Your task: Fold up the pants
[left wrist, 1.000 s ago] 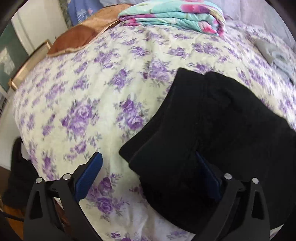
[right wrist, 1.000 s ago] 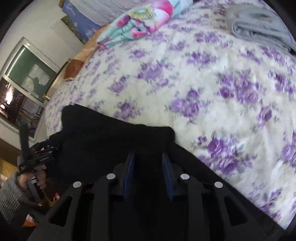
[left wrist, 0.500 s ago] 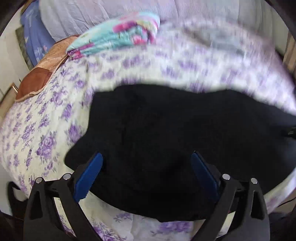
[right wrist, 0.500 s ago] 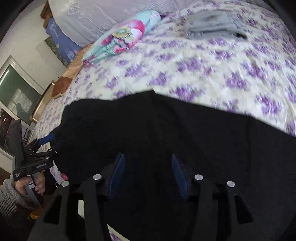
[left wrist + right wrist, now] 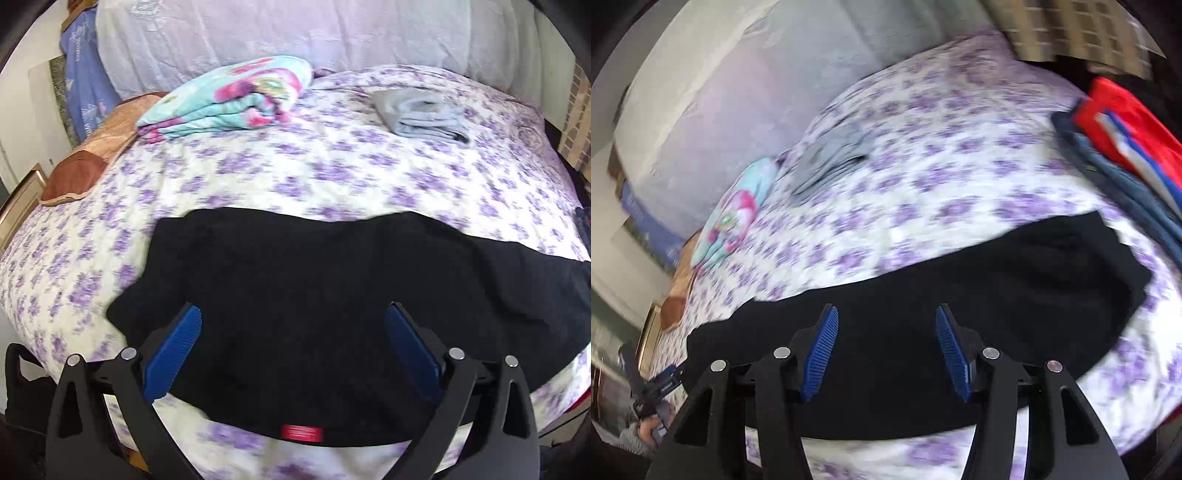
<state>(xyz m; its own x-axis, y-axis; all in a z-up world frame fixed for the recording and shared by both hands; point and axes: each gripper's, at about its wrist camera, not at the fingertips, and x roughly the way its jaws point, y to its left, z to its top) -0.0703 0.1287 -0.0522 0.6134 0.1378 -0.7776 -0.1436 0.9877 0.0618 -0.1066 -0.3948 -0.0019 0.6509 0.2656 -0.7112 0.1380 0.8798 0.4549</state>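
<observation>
Blurring hides bedspread (image 5: 960,177) detail; both claws released above black pants (image 5: 314,295).

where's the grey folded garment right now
In the left wrist view the grey folded garment lies on the far right of the bed, right of the floral blanket.

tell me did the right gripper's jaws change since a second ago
Yes. The right gripper was nearly shut on the black pants; now its jaws stand apart with blue pads clear of the fabric, which lies on the floral bedspread.
</observation>
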